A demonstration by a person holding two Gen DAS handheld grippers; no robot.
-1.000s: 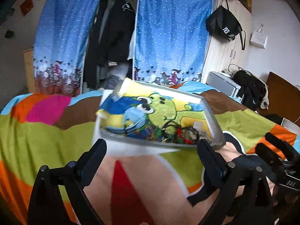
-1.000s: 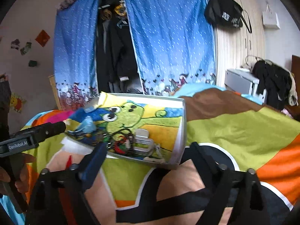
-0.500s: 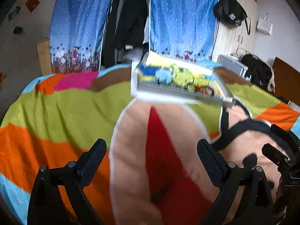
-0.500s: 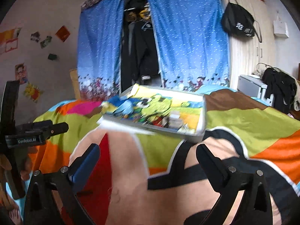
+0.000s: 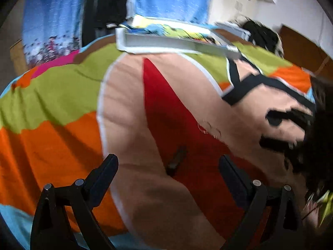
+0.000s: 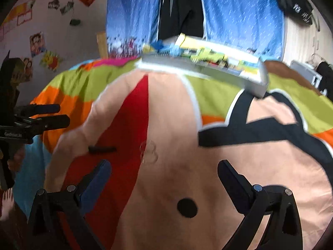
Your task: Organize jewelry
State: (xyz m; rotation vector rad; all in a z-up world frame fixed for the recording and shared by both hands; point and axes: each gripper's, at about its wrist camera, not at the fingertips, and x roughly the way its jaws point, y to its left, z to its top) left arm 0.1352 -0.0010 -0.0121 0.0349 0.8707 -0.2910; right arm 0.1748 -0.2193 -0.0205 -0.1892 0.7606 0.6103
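Note:
A shallow grey box (image 5: 177,40) with a cartoon frog lining lies at the far side of the bed; it also shows in the right wrist view (image 6: 204,66), with jewelry blurred inside. A small dark stick-shaped piece (image 5: 175,162) lies on the red patch of the bedspread, also in the right wrist view (image 6: 102,149). A thin clear ring-like piece (image 5: 209,128) lies near it, also in the right wrist view (image 6: 148,152). My left gripper (image 5: 167,166) is open and empty above the dark piece. My right gripper (image 6: 164,170) is open and empty near the clear piece.
A colourful bedspread (image 5: 52,95) covers the bed. Blue curtains (image 6: 239,14) and hanging dark clothes (image 6: 181,10) stand behind it. A black bag (image 6: 295,6) hangs at the right. The left gripper shows at the left edge of the right wrist view (image 6: 43,115).
Both grippers have pulled back from the box toward the near part of the bed and tilted down. The box now looks far and small; the dark piece and clear piece have come into view.

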